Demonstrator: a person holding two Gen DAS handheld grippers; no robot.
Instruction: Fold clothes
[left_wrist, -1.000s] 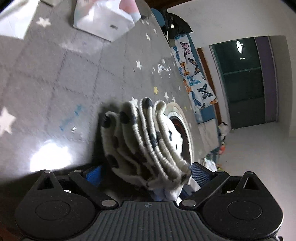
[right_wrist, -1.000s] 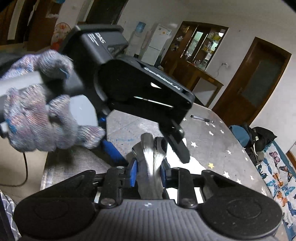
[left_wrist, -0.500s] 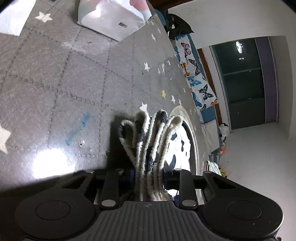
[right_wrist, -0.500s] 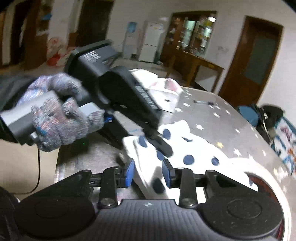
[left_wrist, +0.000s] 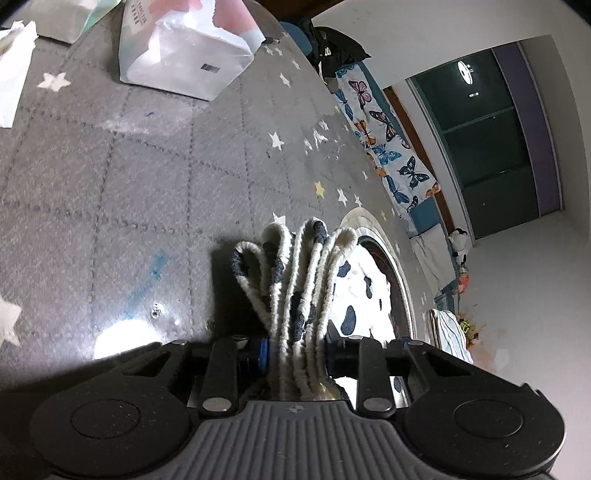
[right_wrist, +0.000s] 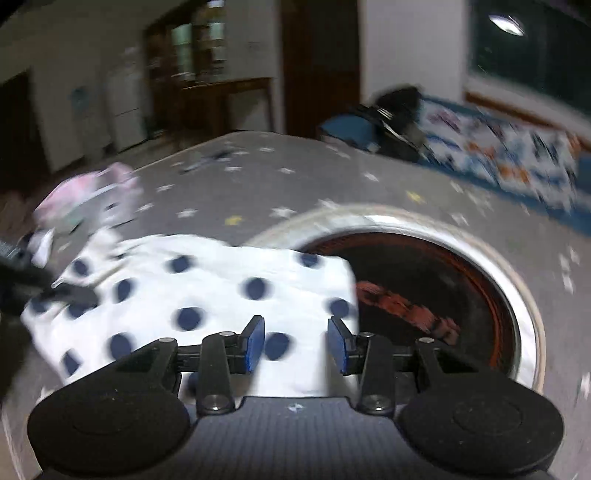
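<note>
A white cloth with dark blue dots (right_wrist: 207, 295) lies folded on the grey star-patterned table (right_wrist: 295, 177), its right edge beside a round metal-rimmed opening (right_wrist: 524, 306). My left gripper (left_wrist: 297, 349) is shut on the stacked folded edge of this dotted cloth (left_wrist: 299, 280), whose layers fan out in front of the fingers. My right gripper (right_wrist: 295, 341) hovers just above the cloth, open, with nothing between its blue pads. The other gripper shows as a dark blur at the left edge of the right wrist view.
A white and pink paper bag (left_wrist: 184, 55) stands at the far side of the table, with white tissue (left_wrist: 14, 74) to its left. A butterfly-print cover (left_wrist: 388, 147) lies beyond the table edge. The round opening holds a dark reddish interior (right_wrist: 424, 295).
My right gripper let go of the cloth, opened and swung right toward the round opening. My left gripper closed on the stacked edge and has stayed there.
</note>
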